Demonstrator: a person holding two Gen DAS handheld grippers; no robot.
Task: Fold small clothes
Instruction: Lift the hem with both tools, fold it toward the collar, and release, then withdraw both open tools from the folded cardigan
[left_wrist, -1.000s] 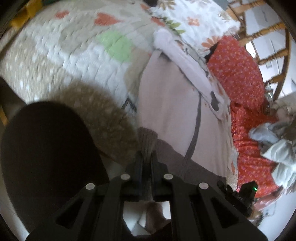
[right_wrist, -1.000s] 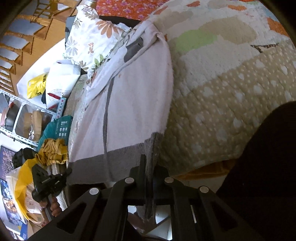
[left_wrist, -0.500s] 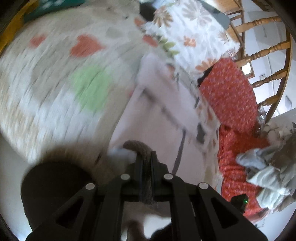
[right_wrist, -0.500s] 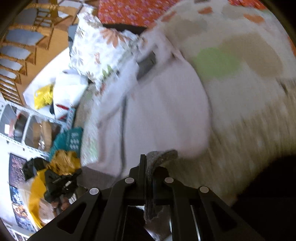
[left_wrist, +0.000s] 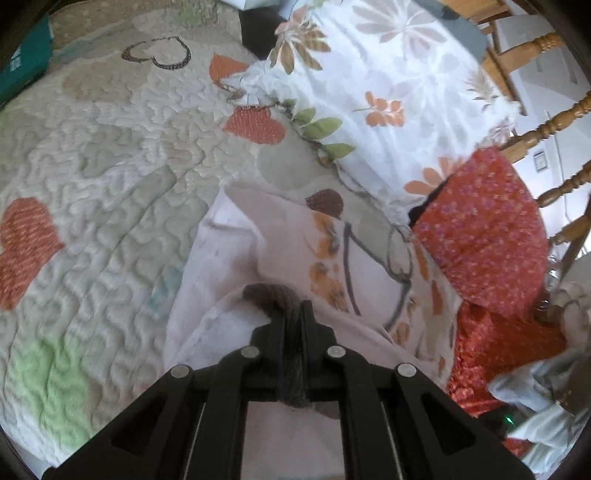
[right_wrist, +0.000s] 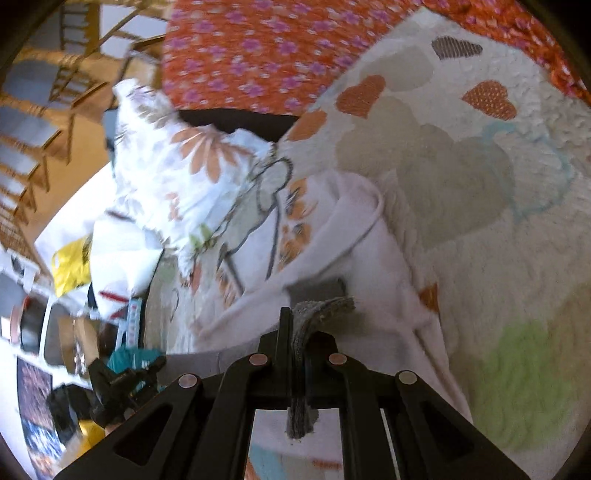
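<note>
No container's contents and no writing can be made out. The left tool (left_wrist: 293, 314) is clamped on the grey hem (left_wrist: 273, 295) of the pale pink garment (left_wrist: 240, 258), and the right tool (right_wrist: 297, 321) pinches the same grey hem (right_wrist: 321, 306) of that garment (right_wrist: 369, 258). The garment lies on the heart-patterned quilt (left_wrist: 110, 177) of the bed. At one o'clock from the left tool sits a floral pillow (left_wrist: 388, 85), at three o'clock a red flowered cloth (left_wrist: 480, 229). A yellow bag (right_wrist: 70, 266) lies at nine o'clock from the right tool.
</note>
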